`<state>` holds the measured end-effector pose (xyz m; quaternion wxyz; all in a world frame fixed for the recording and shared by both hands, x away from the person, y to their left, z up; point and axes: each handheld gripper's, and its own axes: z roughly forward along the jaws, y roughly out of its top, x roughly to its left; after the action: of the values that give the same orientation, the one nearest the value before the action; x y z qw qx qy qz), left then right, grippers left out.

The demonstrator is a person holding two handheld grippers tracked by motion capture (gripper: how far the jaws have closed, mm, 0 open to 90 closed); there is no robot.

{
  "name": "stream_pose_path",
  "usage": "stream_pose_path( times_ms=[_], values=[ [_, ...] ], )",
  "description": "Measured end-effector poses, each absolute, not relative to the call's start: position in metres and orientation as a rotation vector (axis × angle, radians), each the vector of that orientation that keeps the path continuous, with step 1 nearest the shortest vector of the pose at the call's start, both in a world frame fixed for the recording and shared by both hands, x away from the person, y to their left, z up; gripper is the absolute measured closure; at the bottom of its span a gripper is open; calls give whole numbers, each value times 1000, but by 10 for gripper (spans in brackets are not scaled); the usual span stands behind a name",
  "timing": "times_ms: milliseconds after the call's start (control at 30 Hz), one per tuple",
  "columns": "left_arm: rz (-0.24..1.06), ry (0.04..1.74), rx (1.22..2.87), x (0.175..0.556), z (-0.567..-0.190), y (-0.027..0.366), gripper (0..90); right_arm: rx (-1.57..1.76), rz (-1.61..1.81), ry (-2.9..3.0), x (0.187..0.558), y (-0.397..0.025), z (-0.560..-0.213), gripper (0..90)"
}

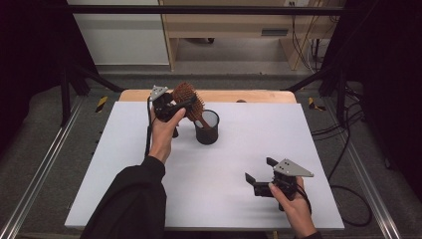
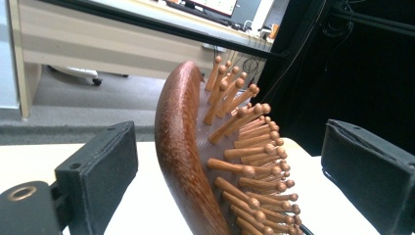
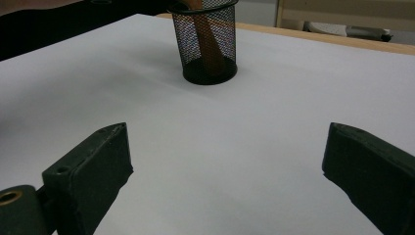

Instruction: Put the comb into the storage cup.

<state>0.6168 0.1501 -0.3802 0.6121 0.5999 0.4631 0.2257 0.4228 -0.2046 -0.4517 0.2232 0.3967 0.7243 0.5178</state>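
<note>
Hairbrush (image 1: 189,99) stands handle-down in the mesh cup (image 1: 207,127), left gripper (image 2: 230,171) fingers spread around its head, right gripper (image 1: 260,175) fingers spread, idle above the worktop (image 1: 249,129).

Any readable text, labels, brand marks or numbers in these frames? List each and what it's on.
None can be read.
Hairbrush: plain wood back, no mark visible.
Mesh cup: no label visible.
Screen behind the table: lit, but anything on it is too blurred to read.
Grey plate on the right gripper: no writing visible.
Left gripper fingers: plain black, no marks.
</note>
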Motion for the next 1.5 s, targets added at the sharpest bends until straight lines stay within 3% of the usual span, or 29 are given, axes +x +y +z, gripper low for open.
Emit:
stream_pose_path(
  times_ms=[300, 733, 1100, 1500],
  values=[
    [586, 1043, 1400, 611, -379, 151, 69, 1093, 1428, 2002, 423, -204, -452, 46],
    [580, 1050, 1364, 594, -381, 164, 43, 1084, 1424, 2008, 423, -203, -452, 45],
    [664, 1013, 1443, 579, -373, 168, 32, 1084, 1434, 2009, 422, -202, -451, 44],
    [665, 1000, 1448, 567, -369, 169, 31, 1077, 1447, 2004, 422, -203, -451, 44]
  ],
)
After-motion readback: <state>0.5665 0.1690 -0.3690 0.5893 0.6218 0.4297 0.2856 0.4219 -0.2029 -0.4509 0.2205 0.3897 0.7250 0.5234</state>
